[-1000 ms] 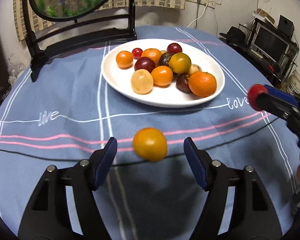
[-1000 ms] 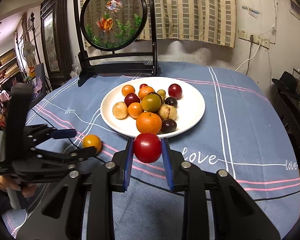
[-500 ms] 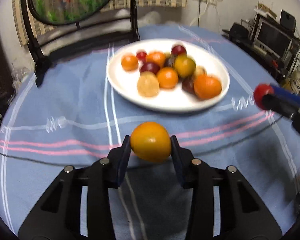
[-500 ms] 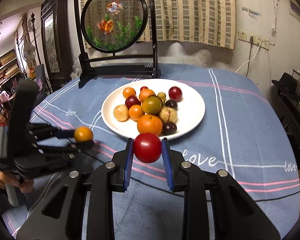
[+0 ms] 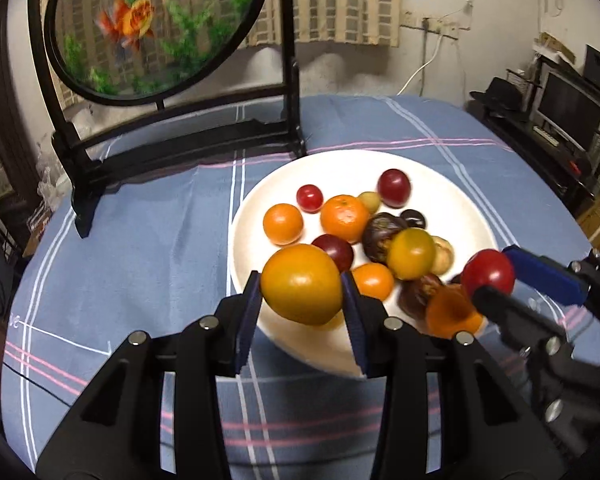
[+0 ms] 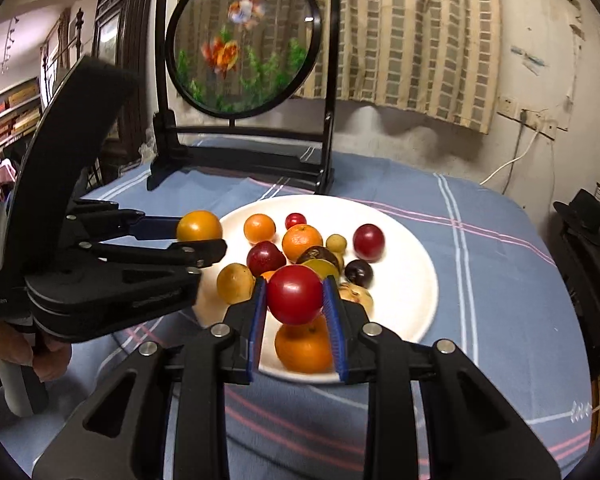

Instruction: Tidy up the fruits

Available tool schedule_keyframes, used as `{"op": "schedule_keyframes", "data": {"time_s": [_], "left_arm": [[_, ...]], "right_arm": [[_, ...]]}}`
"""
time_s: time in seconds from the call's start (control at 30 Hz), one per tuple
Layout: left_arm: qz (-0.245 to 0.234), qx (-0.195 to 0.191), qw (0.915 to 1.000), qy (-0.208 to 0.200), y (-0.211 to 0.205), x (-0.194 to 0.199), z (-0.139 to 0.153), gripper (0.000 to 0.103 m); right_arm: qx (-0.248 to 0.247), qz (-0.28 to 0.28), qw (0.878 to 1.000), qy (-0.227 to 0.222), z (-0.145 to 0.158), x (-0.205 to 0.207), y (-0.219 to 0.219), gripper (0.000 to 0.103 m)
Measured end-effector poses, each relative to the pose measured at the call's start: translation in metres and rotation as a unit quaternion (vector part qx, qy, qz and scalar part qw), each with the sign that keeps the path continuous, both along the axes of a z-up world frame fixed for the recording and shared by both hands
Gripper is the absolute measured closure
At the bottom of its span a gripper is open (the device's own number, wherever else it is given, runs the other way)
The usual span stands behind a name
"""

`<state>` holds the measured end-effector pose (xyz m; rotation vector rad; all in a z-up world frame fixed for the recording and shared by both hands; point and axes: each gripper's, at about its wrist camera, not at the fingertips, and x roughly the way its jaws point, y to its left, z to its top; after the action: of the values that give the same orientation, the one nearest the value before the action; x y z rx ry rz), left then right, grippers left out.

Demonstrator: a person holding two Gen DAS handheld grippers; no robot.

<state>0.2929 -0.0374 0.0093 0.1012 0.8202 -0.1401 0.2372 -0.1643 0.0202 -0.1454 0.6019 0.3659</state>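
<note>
My left gripper is shut on a yellow-orange fruit and holds it above the near left rim of the white plate. It also shows in the right wrist view. My right gripper is shut on a red fruit above the plate's near side; the red fruit shows in the left wrist view. The plate holds several oranges, red, dark and tan fruits.
A round goldfish screen on a black stand stands behind the plate on the blue tablecloth. A TV and shelves are off the table's right. A hand holds the left gripper's handle.
Both grippers have moved forward and up toward the plate, carrying their fruits. A second ago the left gripper was open around the yellow-orange fruit on the cloth; it shut on it and lifted it.
</note>
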Motion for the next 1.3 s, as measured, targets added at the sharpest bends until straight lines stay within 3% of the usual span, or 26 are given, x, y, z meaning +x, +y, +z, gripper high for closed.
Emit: {"op": "schedule_keyframes", "data": {"time_s": [0.23,0.27,0.33,0.43,0.57,0.8,0.87,1.3], "left_arm": [[0.020,-0.001,0.9996,0.021,0.001,0.024,-0.021,0.061],[0.023,-0.004,0.9995,0.022,0.002,0.025,-0.023,0.050],[0.035,-0.003,0.9993,0.011,0.003,0.024,-0.022,0.039],[0.038,-0.008,0.9992,0.005,0.003,0.020,-0.018,0.034],[0.050,-0.014,0.9987,0.001,0.007,0.011,-0.012,0.024],[0.053,-0.025,0.9983,-0.006,0.011,-0.030,0.001,0.013],[0.051,-0.027,0.9983,-0.010,0.011,-0.045,0.005,0.011],[0.032,-0.041,0.9985,-0.014,0.005,-0.142,0.009,0.005]], "right_arm": [[-0.025,0.009,0.999,0.018,-0.021,0.025,0.015,0.073],[-0.028,0.008,0.999,0.021,-0.023,0.026,0.016,0.073],[-0.030,0.005,0.999,0.021,-0.024,0.026,0.015,0.067],[-0.024,-0.001,1.000,0.013,-0.020,0.021,0.012,0.061],[-0.013,-0.012,1.000,0.010,-0.013,0.013,0.003,0.061],[0.014,-0.039,0.999,0.025,-0.005,-0.020,-0.021,0.060],[0.020,-0.048,0.998,0.030,-0.005,-0.035,-0.028,0.051],[0.028,-0.099,0.993,0.059,-0.017,-0.114,-0.043,0.050]]}}
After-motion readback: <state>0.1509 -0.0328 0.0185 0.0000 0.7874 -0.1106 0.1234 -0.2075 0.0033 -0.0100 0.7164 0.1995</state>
